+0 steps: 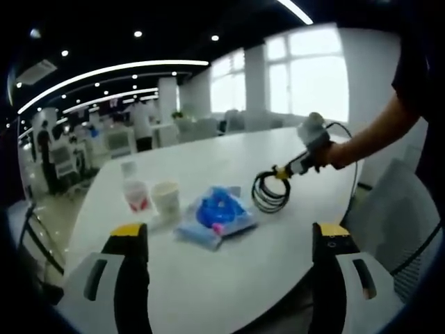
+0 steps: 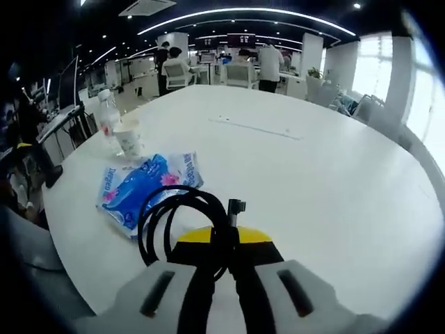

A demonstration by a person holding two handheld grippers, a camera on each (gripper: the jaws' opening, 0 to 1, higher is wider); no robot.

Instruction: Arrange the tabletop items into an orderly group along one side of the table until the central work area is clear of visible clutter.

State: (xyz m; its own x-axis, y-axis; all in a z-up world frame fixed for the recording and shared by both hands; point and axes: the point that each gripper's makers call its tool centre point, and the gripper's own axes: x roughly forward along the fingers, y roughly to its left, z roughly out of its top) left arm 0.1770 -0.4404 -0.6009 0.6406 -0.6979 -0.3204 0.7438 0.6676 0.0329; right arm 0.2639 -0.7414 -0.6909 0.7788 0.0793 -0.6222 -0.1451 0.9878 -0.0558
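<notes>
Holding a coiled black cable (image 2: pixel 182 221) pinched between its pressed-together jaws, the right gripper (image 2: pixel 224 259) hangs over the near edge of the large white oval desk (image 2: pixel 327 181); the coil's loops stand up just ahead of the yellow-tipped jaws, and a small metal plug end pokes up beside them. In the left gripper view the same right gripper (image 1: pixel 300 164) reaches in from the right, held by a person's hand (image 1: pixel 332 154), with the black cable (image 1: pixel 270 191) dangling down to the desk top near its right edge.

The left gripper (image 1: pixel 229 254) hovers over the near edge with its jaws spread wide apart and nothing between them.

A blue-and-white soft plastic packet (image 1: pixel 217 214) lies flat near the near-left part of the desk, close to that edge. Just beyond it stand a white paper cup (image 1: pixel 165 199) and a clear plastic cup with a red base (image 1: pixel 136 195), side by side, near the left edge; a clear plastic bottle (image 1: pixel 129 169) stands just behind them. In the right gripper view the packet (image 2: pixel 144 186) lies just beyond the cable coil, with the cup (image 2: pixel 129 141) and bottle (image 2: pixel 107 115) further along the left edge.

The centre and the far and right sides of the desk are bare white surface, wide open right to their rims. A grey chair back (image 1: pixel 393 209) sits against the right edge.
</notes>
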